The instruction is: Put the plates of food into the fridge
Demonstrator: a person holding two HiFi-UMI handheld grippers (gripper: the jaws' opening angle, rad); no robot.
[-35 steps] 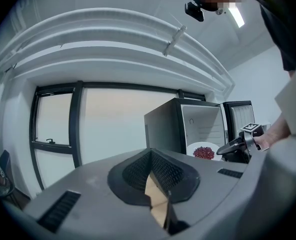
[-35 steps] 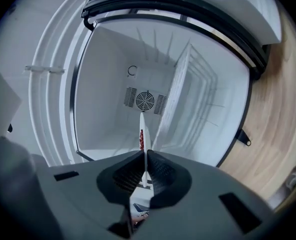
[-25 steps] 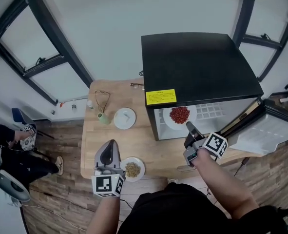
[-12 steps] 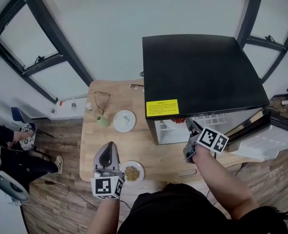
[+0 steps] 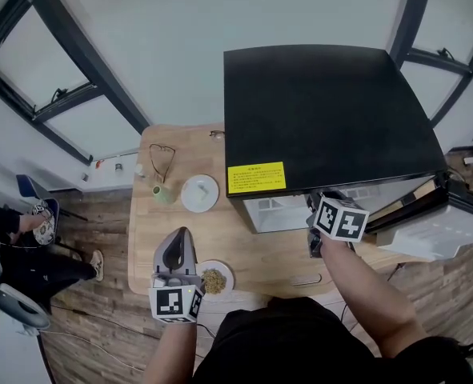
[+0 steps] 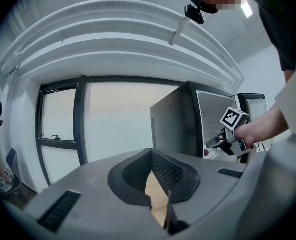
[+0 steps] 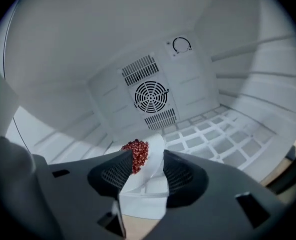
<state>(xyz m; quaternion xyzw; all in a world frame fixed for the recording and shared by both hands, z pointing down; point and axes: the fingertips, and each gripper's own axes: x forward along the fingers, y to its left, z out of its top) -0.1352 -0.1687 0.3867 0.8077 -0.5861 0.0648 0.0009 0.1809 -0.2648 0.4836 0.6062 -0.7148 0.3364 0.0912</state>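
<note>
Nearest: left hand-held gripper (image 5: 180, 238), jaws closed on nothing, pointing out over the desk (image 5: 260, 254).

Just right of it, by the near desk edge: small white plate of tan grainy food (image 5: 216, 279), not yet in the fridge. The plate looks stiff and light, with a thin rim. The heap is loose and would likely slide or spill if tipped. Best hold, I judge: pinch the near rim, clear of the food, and carry it level. A glazed rim may be slippery between the pads.

Further, to the right: right hand-held gripper (image 7: 148, 156) at the mouth of the open black fridge (image 5: 324, 110). Its jaws have just been opening and stand apart. The plate of red food (image 7: 145, 171) rests inside the fridge between them, pads off it, so it looks released.

Far left of the desk: another white plate (image 5: 199, 193), contents too small to tell, and a green cup (image 5: 162, 192).
</note>
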